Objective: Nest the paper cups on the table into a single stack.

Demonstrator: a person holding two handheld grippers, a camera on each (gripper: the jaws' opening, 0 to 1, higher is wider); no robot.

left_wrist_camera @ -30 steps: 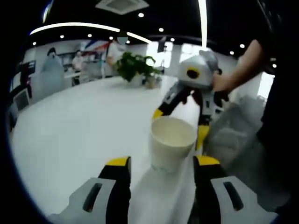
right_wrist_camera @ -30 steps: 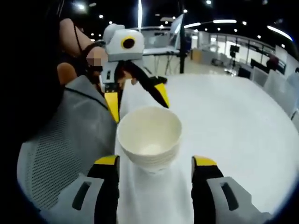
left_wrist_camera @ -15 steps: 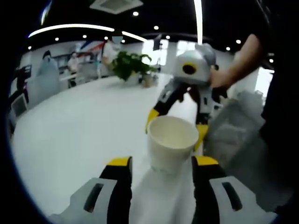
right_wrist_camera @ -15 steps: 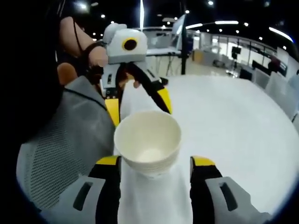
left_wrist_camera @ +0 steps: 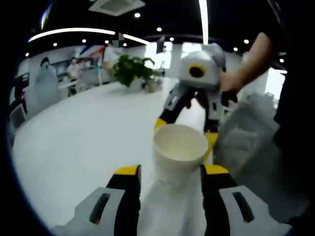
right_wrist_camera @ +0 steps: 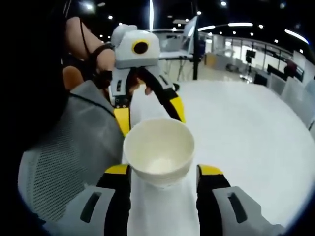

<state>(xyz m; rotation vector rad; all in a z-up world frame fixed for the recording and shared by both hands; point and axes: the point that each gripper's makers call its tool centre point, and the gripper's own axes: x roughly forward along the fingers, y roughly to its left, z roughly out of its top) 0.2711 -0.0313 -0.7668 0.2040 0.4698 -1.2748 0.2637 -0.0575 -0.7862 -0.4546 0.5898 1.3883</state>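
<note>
White paper: one cup stack (left_wrist_camera: 179, 153) is seen upright on the white table (left_wrist_camera: 74, 142), mouth open to the top, rims layered in the right gripper view (right_wrist_camera: 158, 152).
L gripper (left_wrist_camera: 167, 172): jaws spread, one either side of the cup base; contact can't be told, no pinch is seen.
R gripper (right_wrist_camera: 162, 172): jaws spread too, flanking the same cup from the opposite side; its yellow tips are seen behind the cup in the left gripper view (left_wrist_camera: 184, 132).
Position: stack sits between both pairs of tips, near the table edge, just beside a grey mesh chair (right_wrist_camera: 69, 147).
Step judged: stack appears already nested; it is being steadied or checked from both sides.
How done well: jaws should be closed gently & evenly, low on the wall where paper is stiffest, so the rim is not crushed. Only one gripper should be closed while the other is kept clear. Stack should be kept upright; if an inner cup sits high, it should be pressed straight down, not at a tilt.
Risk: a one-sided nudge would tip the light stack toward the table edge.
Vs 1 s ago: cup is seen larger & nearer between the tips in both views; both grippers have been brought closer in. Jaw spread looks unchanged. Stack is still upright, same spot by the chair.
</note>
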